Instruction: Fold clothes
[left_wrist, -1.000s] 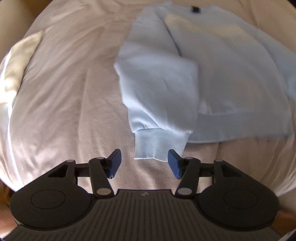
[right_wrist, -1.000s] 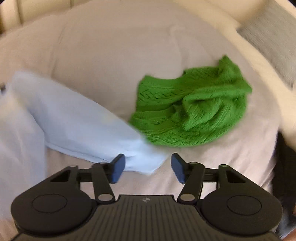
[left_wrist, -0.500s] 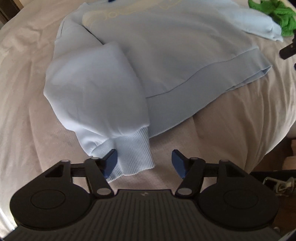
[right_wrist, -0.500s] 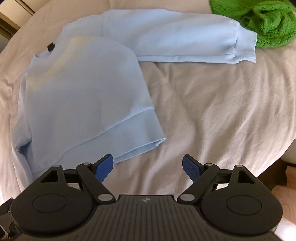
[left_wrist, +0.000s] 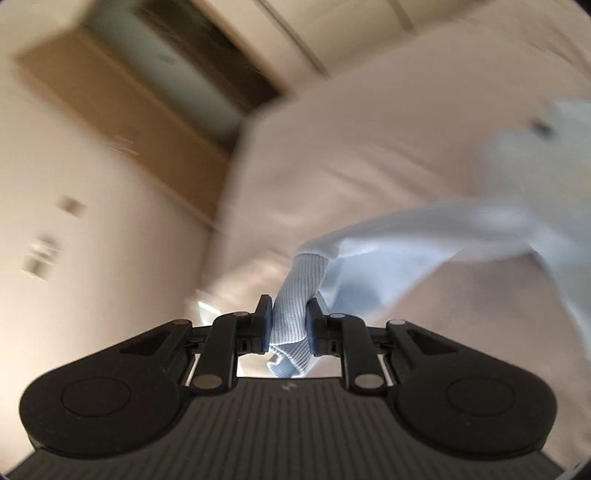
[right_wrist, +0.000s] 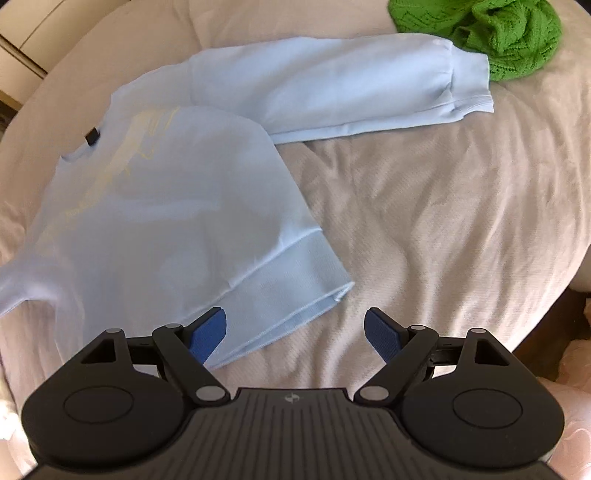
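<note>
A light blue sweatshirt (right_wrist: 177, 206) lies face up on the bed, its far sleeve (right_wrist: 351, 96) stretched out to the right. My left gripper (left_wrist: 289, 317) is shut on the ribbed cuff (left_wrist: 295, 295) of the near sleeve (left_wrist: 424, 243) and holds it lifted, the sleeve pulled taut toward the body. This view is blurred. My right gripper (right_wrist: 294, 328) is open and empty, hovering just above the sweatshirt's ribbed hem (right_wrist: 295, 295), its left pad over the hem.
A crumpled green knit sweater (right_wrist: 491, 33) lies at the far right by the stretched sleeve's cuff. The beige bedsheet (right_wrist: 443, 206) is wrinkled. A brown cabinet (left_wrist: 122, 110) and pale wall stand beyond the bed's left edge.
My left gripper closed on the near sleeve's cuff and lifted it, swinging its view toward the wall. My right gripper moved slightly closer to the hem, still open.
</note>
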